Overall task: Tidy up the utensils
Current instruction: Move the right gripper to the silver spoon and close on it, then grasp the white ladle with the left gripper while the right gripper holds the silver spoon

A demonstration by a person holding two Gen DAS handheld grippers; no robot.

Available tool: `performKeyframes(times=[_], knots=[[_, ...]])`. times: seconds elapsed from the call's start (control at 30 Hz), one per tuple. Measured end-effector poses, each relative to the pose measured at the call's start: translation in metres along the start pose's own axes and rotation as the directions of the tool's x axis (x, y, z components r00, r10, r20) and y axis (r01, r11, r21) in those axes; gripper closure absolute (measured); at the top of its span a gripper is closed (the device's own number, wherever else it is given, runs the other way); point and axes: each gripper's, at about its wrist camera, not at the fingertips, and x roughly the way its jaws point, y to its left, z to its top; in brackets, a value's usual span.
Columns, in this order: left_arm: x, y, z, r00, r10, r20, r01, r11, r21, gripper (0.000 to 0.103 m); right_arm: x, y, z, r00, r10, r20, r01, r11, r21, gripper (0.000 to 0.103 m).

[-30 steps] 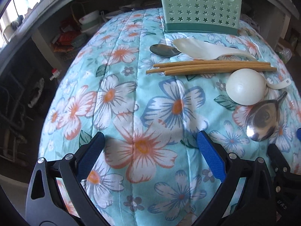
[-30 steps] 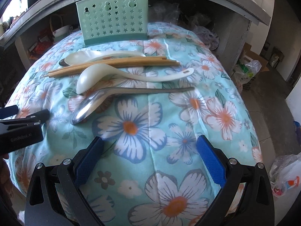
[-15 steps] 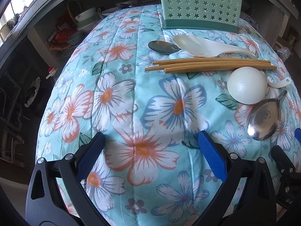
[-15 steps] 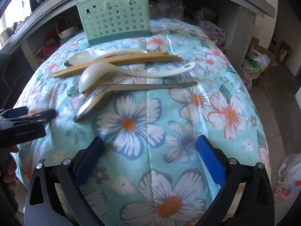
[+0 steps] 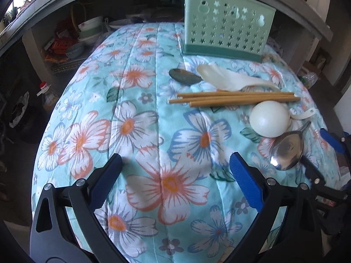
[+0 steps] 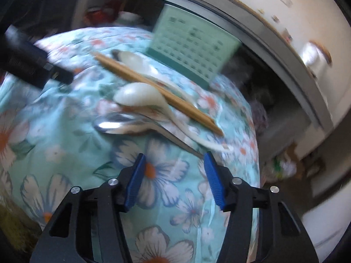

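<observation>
A green perforated utensil holder (image 5: 228, 32) stands at the back of the floral cloth; it also shows in the right wrist view (image 6: 190, 43). In front of it lie a dark metal spoon (image 5: 184, 76), a white rice paddle (image 5: 223, 76), wooden chopsticks (image 5: 234, 98), a white ladle (image 5: 269, 121) and a steel spoon (image 5: 287, 151). My left gripper (image 5: 175, 164) is open and empty above the cloth. My right gripper (image 6: 173, 160) is open, narrower than before, just short of the steel spoon's handle (image 6: 175, 135), in a blurred view with the white ladle (image 6: 140, 96) and chopsticks (image 6: 153, 89).
The quilted floral cloth (image 5: 131, 131) covers a rounded table that drops off at the left and right. Shelves with bowls (image 5: 87, 28) lie behind on the left. The left gripper's body (image 6: 33, 65) shows at the left of the right wrist view.
My right gripper has swung forward and tilted toward the steel spoon's handle, its jaws narrowing. My left gripper has drawn back and risen slightly. The utensils lie as before.
</observation>
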Motion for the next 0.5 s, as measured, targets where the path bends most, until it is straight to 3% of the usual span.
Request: performKeyframes(times=[0.23,0.5], knots=[[-0.004,0.012,0.004,0.997,-0.056,0.061,0.056,0.998,-0.004,0.04,0.002,0.04,0.013,0.996,-0.02,0.091,0.048,0.948,-0.313,0.07],[-0.015,0.015,0.003,0.988,-0.113,0.106,0.114,0.993,-0.004,0.053,0.002,0.06,0.017,0.981,-0.074,0.177,0.147,0.883,-0.446,0.088]])
